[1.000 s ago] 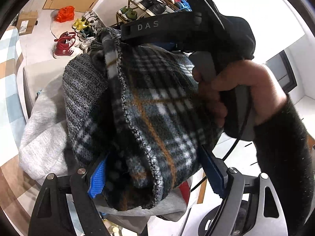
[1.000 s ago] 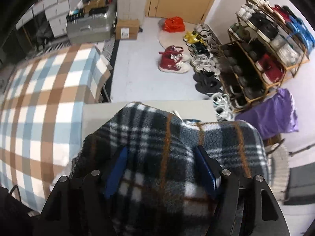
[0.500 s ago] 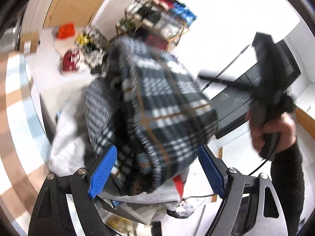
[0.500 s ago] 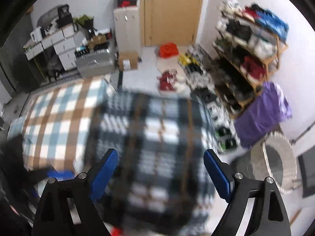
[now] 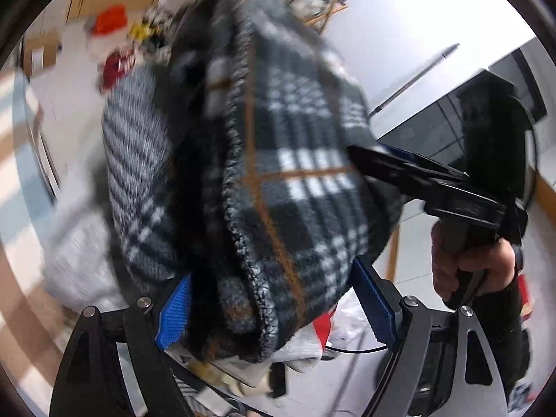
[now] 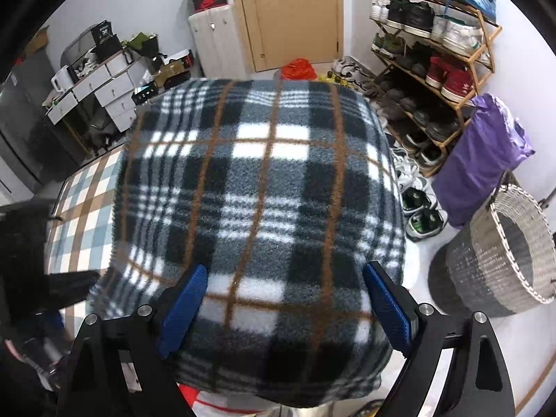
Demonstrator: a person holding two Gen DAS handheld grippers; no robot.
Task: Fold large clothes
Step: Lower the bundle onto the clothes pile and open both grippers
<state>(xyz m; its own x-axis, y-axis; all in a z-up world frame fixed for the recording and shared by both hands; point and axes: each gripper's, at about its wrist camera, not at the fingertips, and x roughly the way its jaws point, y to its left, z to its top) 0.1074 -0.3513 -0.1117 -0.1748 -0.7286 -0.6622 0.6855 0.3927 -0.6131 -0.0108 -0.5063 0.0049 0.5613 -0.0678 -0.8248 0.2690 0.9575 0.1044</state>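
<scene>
A folded plaid fleece garment (image 6: pixel 264 208), dark grey with white and orange lines, lies as a thick bundle on a pile of clothes. In the left wrist view its hemmed edge (image 5: pixel 295 191) fills the gap of my left gripper (image 5: pixel 271 278), whose blue pads (image 5: pixel 173 312) press it from both sides. My right gripper (image 6: pixel 285 271) hovers over the bundle's top. Its jaws are opening and both pads show fully, off the cloth. From the left wrist the right gripper (image 5: pixel 382 163) reaches the bundle's side, with a hand (image 5: pixel 465 264) on its grip.
A grey knit (image 5: pixel 139 160) and pale grey cloth (image 5: pixel 80 264) lie under the plaid bundle. A checked bed cover (image 6: pixel 80 215) is at the left. A woven basket (image 6: pixel 504 253), a purple bag (image 6: pixel 483 160) and a shoe rack (image 6: pixel 434 41) stand at the right.
The right gripper's pads were sunk in the plaid cloth; they have spread and drawn back off it. The right hand swung away from the bundle's top to its side. The left grip is unchanged.
</scene>
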